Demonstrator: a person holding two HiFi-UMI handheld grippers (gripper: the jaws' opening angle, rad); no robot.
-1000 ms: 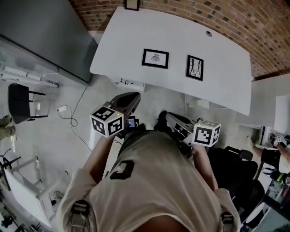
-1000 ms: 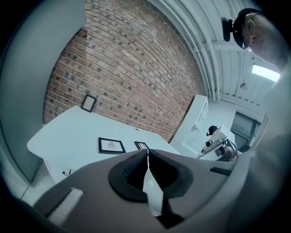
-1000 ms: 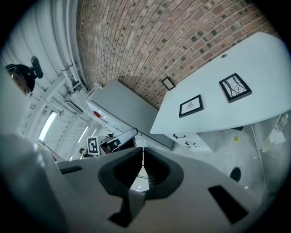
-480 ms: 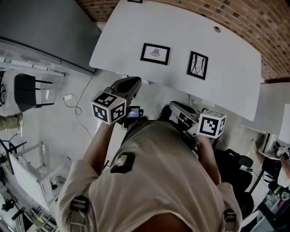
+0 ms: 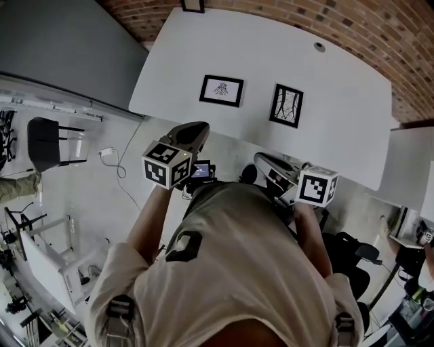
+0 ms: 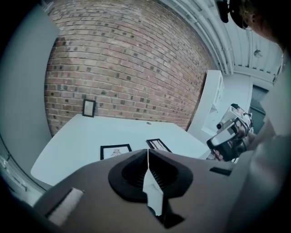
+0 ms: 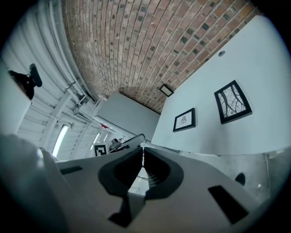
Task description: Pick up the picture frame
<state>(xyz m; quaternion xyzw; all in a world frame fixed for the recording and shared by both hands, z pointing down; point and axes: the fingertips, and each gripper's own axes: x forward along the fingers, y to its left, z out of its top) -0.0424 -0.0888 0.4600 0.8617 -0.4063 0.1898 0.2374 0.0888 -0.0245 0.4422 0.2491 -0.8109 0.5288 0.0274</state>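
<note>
Nearest, the person's pale shirt (image 5: 230, 271) filled the lower part of the head view. Just ahead of it, the left tongs (image 5: 196, 127) were clenched, their two jaws pressed together with nothing between them. The right tongs (image 5: 260, 158) were likewise clenched and empty. Both pointed toward the white counter (image 5: 339, 88); the left tips sat about at its near edge and the right tips just short of it. Neither touched a frame.

Ahead of the left tongs and slightly to their right, the left picture frame (image 5: 222, 91) lay flat on the counter, black-edged around a pale print. Ahead of the right tongs lay the right picture frame (image 5: 287, 106), also flat, near the first but apart from it. Well beyond both tongs, at the counter's far edge, a small frame (image 5: 193, 5) stood against the brick wall (image 5: 325, 20).
</note>
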